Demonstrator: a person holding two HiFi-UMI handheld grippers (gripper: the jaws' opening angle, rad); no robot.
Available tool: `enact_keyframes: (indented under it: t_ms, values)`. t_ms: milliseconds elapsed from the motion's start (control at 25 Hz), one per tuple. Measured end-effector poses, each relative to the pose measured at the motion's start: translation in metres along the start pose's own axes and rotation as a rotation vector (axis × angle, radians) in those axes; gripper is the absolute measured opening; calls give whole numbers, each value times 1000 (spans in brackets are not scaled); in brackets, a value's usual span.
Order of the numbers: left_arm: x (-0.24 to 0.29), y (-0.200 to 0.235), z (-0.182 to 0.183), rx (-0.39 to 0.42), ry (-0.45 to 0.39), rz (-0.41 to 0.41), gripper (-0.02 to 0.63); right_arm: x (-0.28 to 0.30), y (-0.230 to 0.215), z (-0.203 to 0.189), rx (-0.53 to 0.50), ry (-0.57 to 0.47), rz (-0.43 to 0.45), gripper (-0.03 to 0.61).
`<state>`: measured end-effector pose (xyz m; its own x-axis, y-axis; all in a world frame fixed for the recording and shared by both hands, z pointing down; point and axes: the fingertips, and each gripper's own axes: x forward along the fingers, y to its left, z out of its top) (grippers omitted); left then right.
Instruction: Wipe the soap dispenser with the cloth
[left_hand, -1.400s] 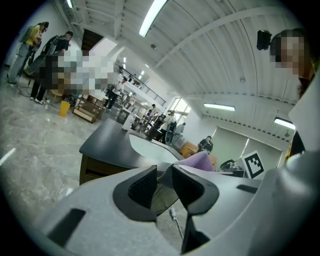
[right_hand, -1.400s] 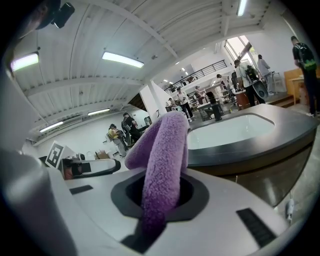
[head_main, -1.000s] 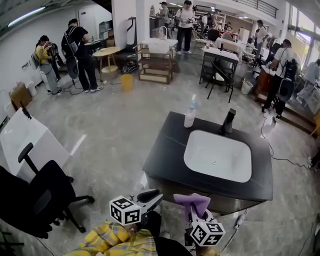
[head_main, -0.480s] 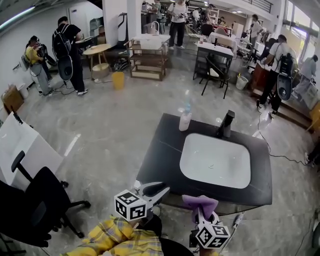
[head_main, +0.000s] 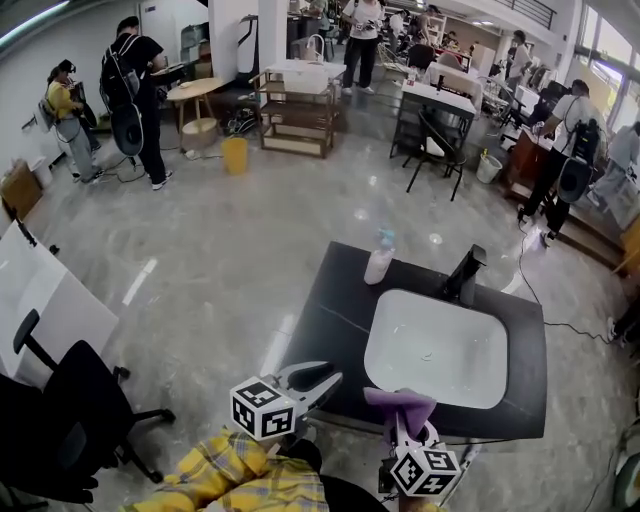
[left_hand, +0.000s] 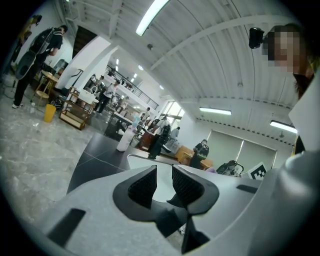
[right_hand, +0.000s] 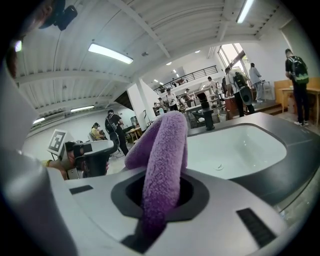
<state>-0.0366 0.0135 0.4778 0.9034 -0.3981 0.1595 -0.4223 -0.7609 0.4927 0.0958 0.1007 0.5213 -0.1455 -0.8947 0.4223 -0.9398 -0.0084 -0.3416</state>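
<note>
The soap dispenser (head_main: 379, 262), a pale pump bottle with a bluish head, stands upright near the far left corner of the dark tabletop (head_main: 330, 320), just beside the far left corner of the white basin (head_main: 435, 345). It is well apart from both tools. Nothing touches it, so we judge that the wiping is not yet begun. A dark faucet (head_main: 465, 272) rises at the basin's far rim, to the dispenser's right, leaving the bottle's near and left sides open to approach. The purple cloth (right_hand: 162, 165) is pinched in the right hand-held gripper (head_main: 402, 422), whose jaws are pressed together on it. The cloth is folded so that a soft loop stands out past the tips. We read this hold as offering a padded face to the bottle while keeping the hard jaws off it. The left hand-held gripper (left_hand: 164, 182) carries nothing, and its ribbed pads stand a little apart with only the basin visible through the gap. We judge that it is kept free to steady the light bottle, which could otherwise tip or slide under the wiping pressure. Both tools hover at the tabletop's near edge, side by side, aimed across the basin. The people and furniture beyond, across the bare floor, take no part.
</note>
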Motion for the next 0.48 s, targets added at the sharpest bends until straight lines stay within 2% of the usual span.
enact_keyframes:
  t_ms: [480]
  values:
    - [23, 64, 43, -20, -4, -1, 89, 71, 8, 34, -11, 24, -7, 37]
